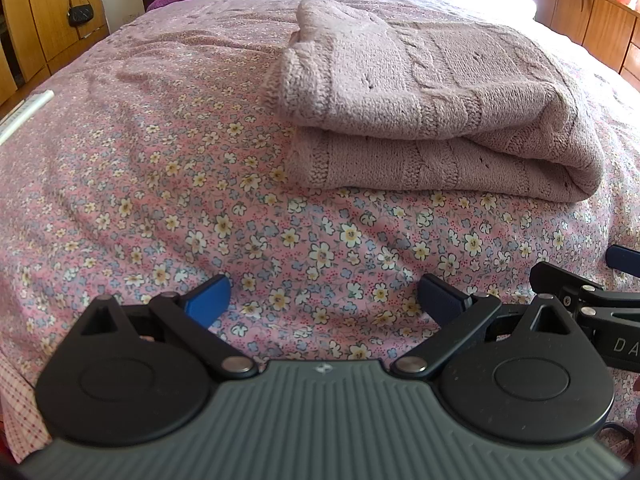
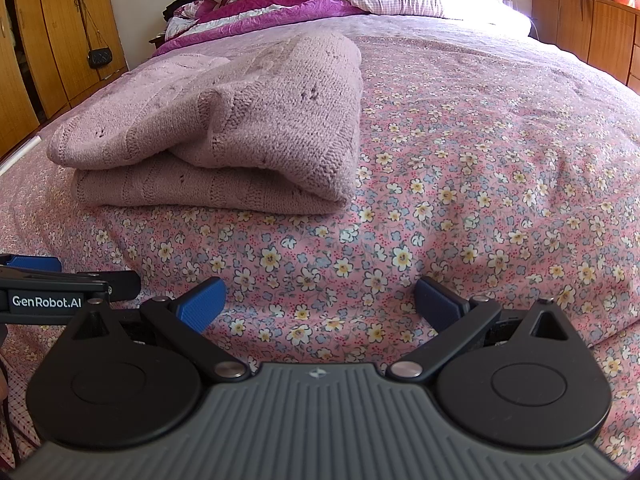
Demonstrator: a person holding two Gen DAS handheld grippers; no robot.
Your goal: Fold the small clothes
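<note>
A mauve knitted sweater (image 1: pixel 432 108) lies folded in layers on the flowered bedspread (image 1: pixel 160 184). It also shows in the right wrist view (image 2: pixel 224 132), up and to the left. My left gripper (image 1: pixel 324 300) is open and empty, low over the bedspread, short of the sweater's near edge. My right gripper (image 2: pixel 320 300) is open and empty, to the right of the sweater and nearer than it. Each gripper's side shows at the edge of the other's view: the right gripper (image 1: pixel 592 300) and the left gripper (image 2: pixel 56 288).
Purple and white bedding (image 2: pixel 280 0) and pillows lie piled at the head of the bed. Wooden wardrobes (image 2: pixel 52 32) with a hanging black purse (image 2: pixel 99 58) stand on the left. A wooden dresser (image 2: pixel 592 20) stands on the right. A white rod (image 1: pixel 24 114) lies at the bed's left edge.
</note>
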